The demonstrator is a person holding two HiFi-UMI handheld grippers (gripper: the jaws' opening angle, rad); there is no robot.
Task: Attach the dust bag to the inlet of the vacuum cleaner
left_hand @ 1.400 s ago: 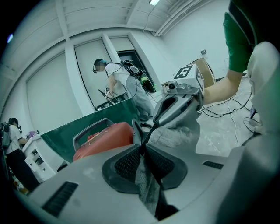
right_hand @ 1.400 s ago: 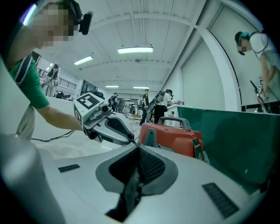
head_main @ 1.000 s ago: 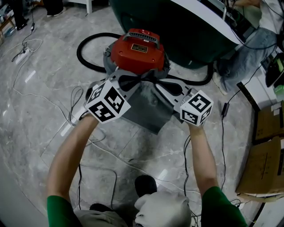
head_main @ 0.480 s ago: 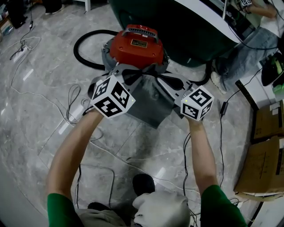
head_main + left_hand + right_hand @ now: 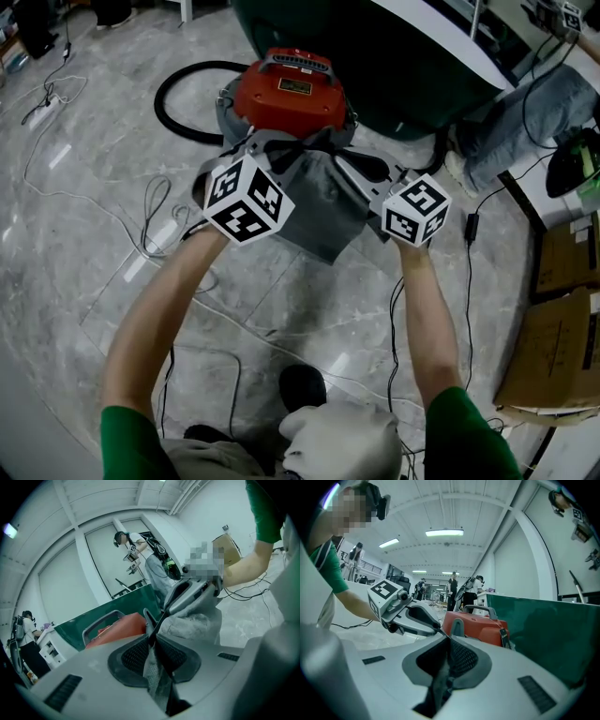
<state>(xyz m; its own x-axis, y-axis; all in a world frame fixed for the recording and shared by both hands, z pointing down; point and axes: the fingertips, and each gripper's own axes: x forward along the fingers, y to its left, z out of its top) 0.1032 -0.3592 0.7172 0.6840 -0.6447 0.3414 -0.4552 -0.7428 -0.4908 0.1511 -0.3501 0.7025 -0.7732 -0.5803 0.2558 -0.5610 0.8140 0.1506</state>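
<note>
Grey dust bag (image 5: 323, 208) stays clamped in left gripper (image 5: 152, 633) and right gripper (image 5: 450, 638), both edged nearer the red vacuum cleaner (image 5: 292, 92) at upper centre; marble floor (image 5: 84, 178), loose cables (image 5: 153, 217).

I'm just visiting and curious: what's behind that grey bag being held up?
The red vacuum cleaner stands right behind the grey bag. The bag covers its lower front, so any inlet there can't be seen.

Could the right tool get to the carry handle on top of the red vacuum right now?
Probably not without letting go. The right tool is shut on the dust bag, as is the left tool. The way itself looks free: the carry handle sits bare atop the red vacuum beyond the bag.
</note>
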